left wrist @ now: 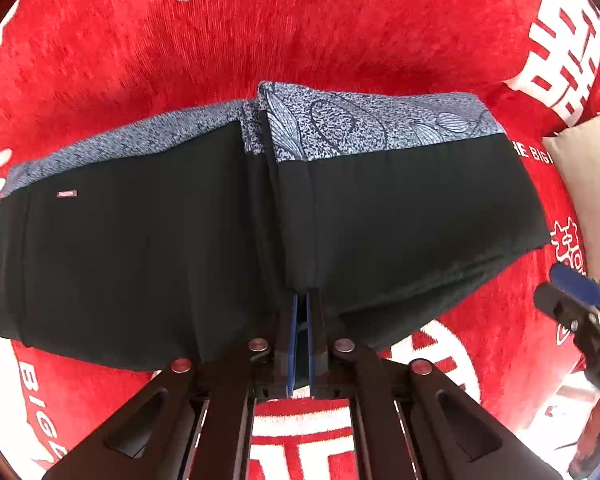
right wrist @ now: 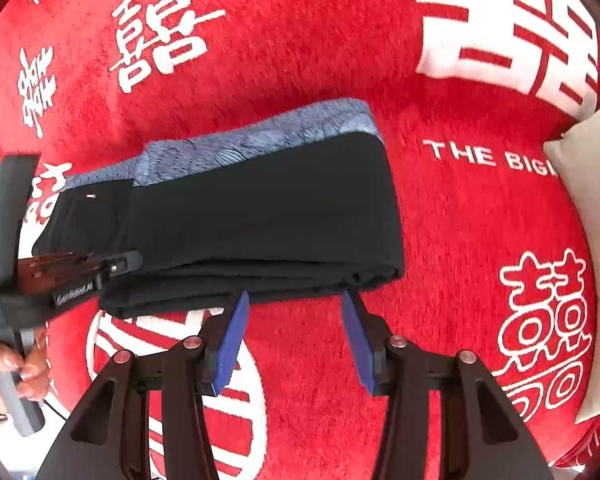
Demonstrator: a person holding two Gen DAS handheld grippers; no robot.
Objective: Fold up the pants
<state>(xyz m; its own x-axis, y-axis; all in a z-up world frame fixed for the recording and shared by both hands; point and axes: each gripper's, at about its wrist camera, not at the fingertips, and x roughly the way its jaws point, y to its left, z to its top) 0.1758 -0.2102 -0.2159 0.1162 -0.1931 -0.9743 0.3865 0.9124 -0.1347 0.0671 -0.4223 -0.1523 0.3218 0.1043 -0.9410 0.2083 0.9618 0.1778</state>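
Note:
Black pants (left wrist: 140, 248) with a blue-grey patterned waistband (left wrist: 380, 124) lie folded on a red blanket. My left gripper (left wrist: 301, 300) is shut on the near edge of the pants, pinching a fold of black cloth. The pants also show in the right wrist view (right wrist: 268, 216) as a folded stack. My right gripper (right wrist: 294, 300) is open, its blue pads just short of the near edge of the pants and holding nothing. The left gripper appears at the left of the right wrist view (right wrist: 128, 262), clamped on the pants' left part.
The red blanket (right wrist: 440, 220) with white characters covers the whole surface. A beige pillow (right wrist: 592, 208) lies at the right edge. A hand (right wrist: 16, 364) holds the left gripper's handle at lower left. The right gripper shows at the right of the left wrist view (left wrist: 576, 292).

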